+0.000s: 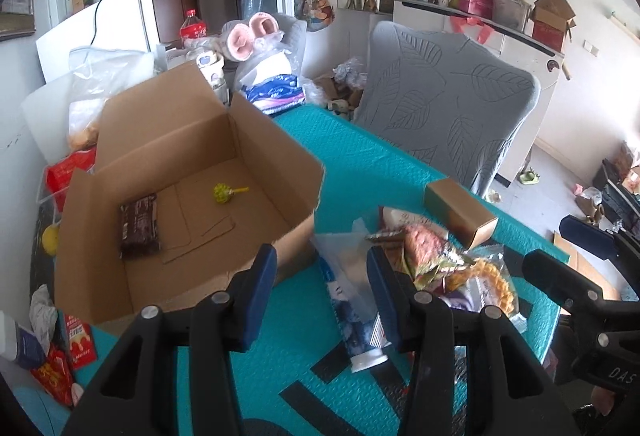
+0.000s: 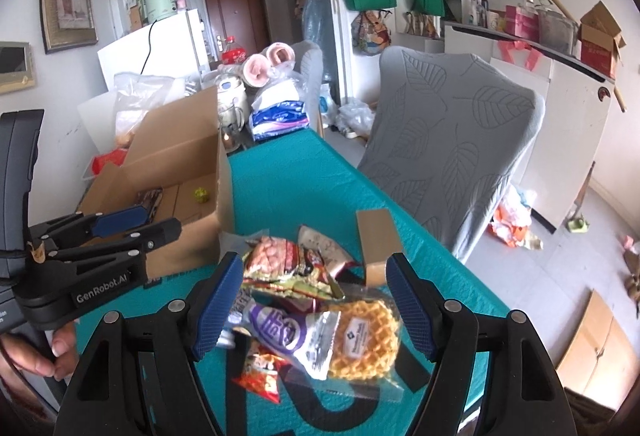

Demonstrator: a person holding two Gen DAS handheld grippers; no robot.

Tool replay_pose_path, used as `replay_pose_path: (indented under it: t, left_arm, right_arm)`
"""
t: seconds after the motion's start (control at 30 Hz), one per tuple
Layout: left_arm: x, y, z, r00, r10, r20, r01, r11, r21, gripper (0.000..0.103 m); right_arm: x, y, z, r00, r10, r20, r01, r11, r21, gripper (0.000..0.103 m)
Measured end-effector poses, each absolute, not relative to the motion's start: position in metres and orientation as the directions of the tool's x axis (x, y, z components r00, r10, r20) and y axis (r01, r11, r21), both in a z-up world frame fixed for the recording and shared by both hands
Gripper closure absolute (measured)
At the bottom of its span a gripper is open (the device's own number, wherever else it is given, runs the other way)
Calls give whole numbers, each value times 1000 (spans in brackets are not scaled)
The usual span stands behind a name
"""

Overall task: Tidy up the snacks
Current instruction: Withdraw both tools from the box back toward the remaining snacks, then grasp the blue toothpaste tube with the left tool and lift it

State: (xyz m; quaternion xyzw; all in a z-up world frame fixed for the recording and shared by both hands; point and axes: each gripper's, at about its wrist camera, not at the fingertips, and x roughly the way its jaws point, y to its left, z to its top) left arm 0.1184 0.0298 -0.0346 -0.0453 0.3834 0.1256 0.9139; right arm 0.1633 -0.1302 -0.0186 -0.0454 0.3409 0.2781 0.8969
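Note:
An open cardboard box (image 1: 224, 156) stands on the teal table (image 1: 360, 156); it holds a dark chocolate bar pack (image 1: 139, 232) and a yellow lollipop (image 1: 224, 193). The box also shows in the right wrist view (image 2: 180, 160). My left gripper (image 1: 320, 276) is open and empty, at the box's near right corner, above a blue-and-white tube (image 1: 352, 308). A pile of snack packets (image 1: 440, 260) lies right of it. My right gripper (image 2: 316, 300) is open, its fingers on either side of the pile: a waffle pack (image 2: 360, 340), a purple packet (image 2: 280, 328), a peanut packet (image 2: 276, 256).
A gold-brown carton (image 1: 460, 216) lies behind the pile. A grey leaf-patterned chair (image 1: 448, 104) stands at the table's far side. Bags and red packets (image 1: 68, 176) crowd the box's left side. An orange packet (image 2: 260, 376) lies under the pile.

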Motion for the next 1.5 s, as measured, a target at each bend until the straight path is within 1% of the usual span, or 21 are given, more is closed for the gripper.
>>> replay_pose_path:
  t: [0.17,0.43,0.6,0.8,1.0,1.07,1.17,1.2,1.23,1.27,1.3,1.4,1.5]
  left_arm:
    - [113,30,-57,636,174,-752,-260,966,4,56]
    - [113,23,-95,581,89,-809,-217,975,-48,56]
    - [115,19,-110,561,82,-824,-212,976,-47,56]
    - [112,18,-122,552,63,-831,-203,977,-61,56]
    - [119,15,-128,551,60,-832,-183,982,-50,56]
    - [125,11,-133,529,62,-846,-160,987,-28,56]
    - [131,13,-143,509,44,-860,-159,986,-44,56]
    - [130,16,-145,526,36,-850,-170,983,-63,57]
    - [129,17,-145,539,35,-842,-174,982,-70,58]
    - [126,18,-145,553,37,-833,-174,982,-72,66]
    - [123,19,-145,554,47,-831,-176,982,-62,67]
    - [114,22,-145,553,48,-832,-176,983,-60,70]
    - [100,27,-147,539,13,-842,-173,980,-96,70]
  right_arm:
    - [156,-129,-44,553,506,-662,-558,815,157,28]
    - [147,-129,-76,494,509,-704,-585,794,164,28]
    - [145,-134,-92,467,511,-722,-577,795,189,28]
    - [142,-140,-97,459,518,-722,-578,791,200,28]
    - [139,-141,-103,439,519,-734,-586,785,204,28]
    - [139,-140,-107,433,516,-739,-587,784,202,28]
    - [140,-141,-111,426,506,-751,-580,789,202,28]
    - [140,-142,-111,423,507,-751,-580,788,205,28]
    - [140,-143,-111,421,509,-751,-579,788,209,28]
    - [140,-144,-111,420,508,-752,-579,788,209,28]
    - [140,-145,-111,422,504,-754,-577,790,205,28]
    - [140,-148,-112,417,508,-754,-574,790,215,28]
    - [139,-146,-114,400,516,-758,-579,783,227,28]
